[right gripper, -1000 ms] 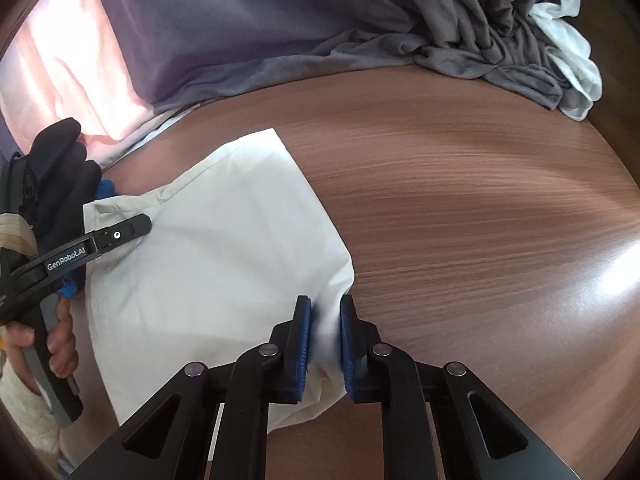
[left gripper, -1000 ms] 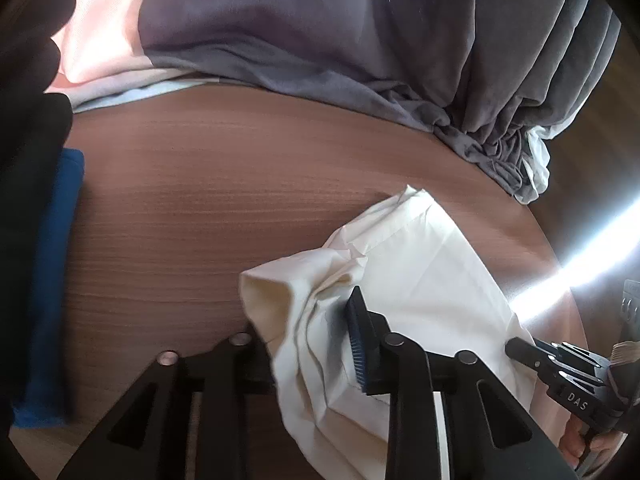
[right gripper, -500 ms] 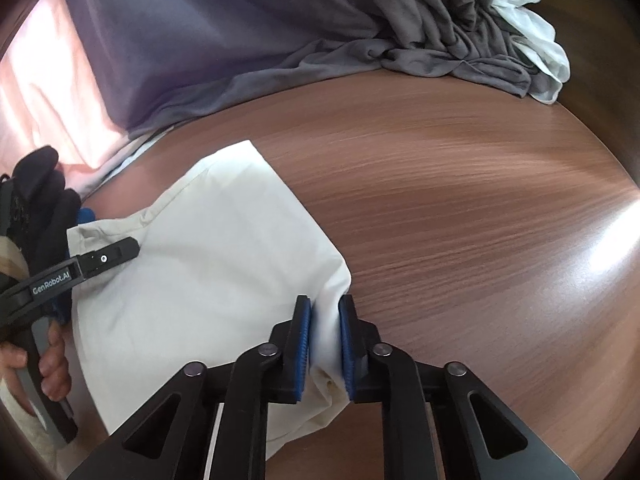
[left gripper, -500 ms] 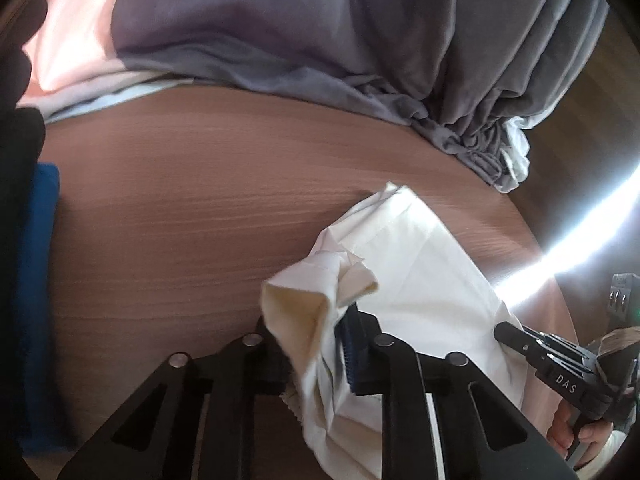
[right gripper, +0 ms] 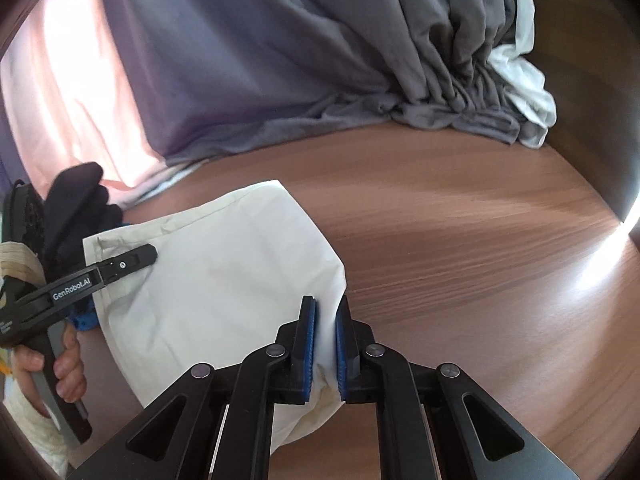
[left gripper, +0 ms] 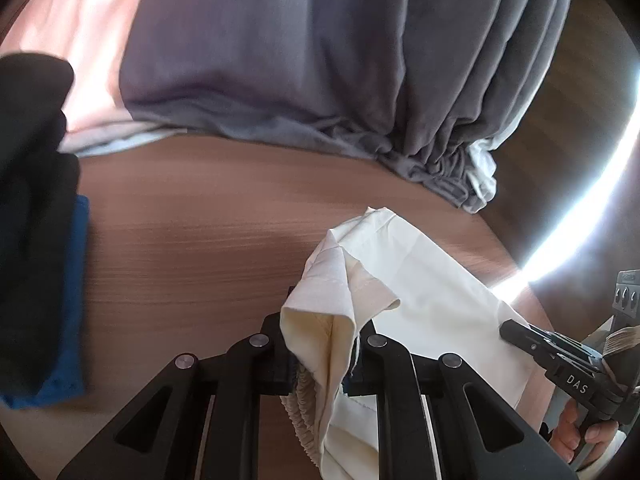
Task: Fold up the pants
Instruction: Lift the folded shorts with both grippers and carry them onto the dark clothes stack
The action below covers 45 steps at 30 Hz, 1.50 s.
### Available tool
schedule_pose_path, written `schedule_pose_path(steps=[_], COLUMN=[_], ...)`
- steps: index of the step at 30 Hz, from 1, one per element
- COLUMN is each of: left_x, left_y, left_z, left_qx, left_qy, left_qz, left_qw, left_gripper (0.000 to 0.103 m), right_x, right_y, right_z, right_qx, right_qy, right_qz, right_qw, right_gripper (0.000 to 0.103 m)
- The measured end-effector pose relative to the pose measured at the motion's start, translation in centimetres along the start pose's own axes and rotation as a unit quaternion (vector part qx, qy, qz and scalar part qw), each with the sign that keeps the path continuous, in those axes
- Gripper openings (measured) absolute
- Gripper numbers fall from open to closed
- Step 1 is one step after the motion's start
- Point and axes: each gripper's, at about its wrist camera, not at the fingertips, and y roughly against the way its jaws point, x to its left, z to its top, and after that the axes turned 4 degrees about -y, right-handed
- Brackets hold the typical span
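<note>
Cream pants (right gripper: pixel 224 280) on wood table (right gripper: pixel 460 280), left gripper (left gripper: pixel 320 360) just closed on bunched waistband, right gripper (right gripper: pixel 324 344) pinching right edge — bare tabletop beyond, grey curtain (right gripper: pixel 320 60) behind

Bare worktop (right gripper: pixel 460 248) is left open right of the cream pants (right gripper: pixel 224 272). The far edge is blocked by grey curtains (right gripper: pixel 320 60). The left side is taken up by dark and blue cloth (left gripper: pixel 36 260).

Both grippers are matte black, with silver rivets on triangular cut-out arms. The right gripper (right gripper: pixel 325 340) has ribbed blue pads (right gripper: pixel 310 344) (its side reads "DAS"); the left gripper (left gripper: pixel 320 354) is marked "GenRobot.AI".
</note>
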Motion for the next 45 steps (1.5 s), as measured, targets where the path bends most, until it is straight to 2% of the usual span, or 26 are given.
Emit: schedule_pose_path(steps=[8,18,26,32,37,45], left_x=[-1.9,-1.7,3.1,7.0,10.3,15.6], left_y=[6.4,14.2,19.1,21.0,23.5,26.7], left_z=[-0.6,-0.1,1.5,4.0,6.1,9.6], left_qx=[-0.057,-0.097,-0.127,-0.127,-0.145,-0.164], left_qy=[-0.009,-0.017,-0.013,-0.036,-0.049,-0.069], left_qz=[0.029,0.073,0.071,0.046,0.029,0.02], left_qw=[0.9979,0.9924,0.9893,0.9902,0.9878,0.9837], left_gripper=[0.016,0.015,0.014,0.014,0.014,0.014], right_x=[0.9,4.9,10.6,15.4,19.8,27.1], right_y=[5.8,10.6,11.8,12.1,12.8,13.8], right_z=[-0.5,-0.7,-0.9,-0.7,-0.1,1.7], right_qx=[-0.049,-0.09,-0.11,-0.128,-0.154,-0.205], right_qy=[0.031,0.063,0.079,0.072,0.074,0.091], right_qz=[0.032,0.085,0.114,0.097,0.083,0.072], right_qw=[0.998,0.99,0.984,0.984,0.982,0.972], right_gripper=[0.01,0.01,0.01,0.01,0.01,0.01])
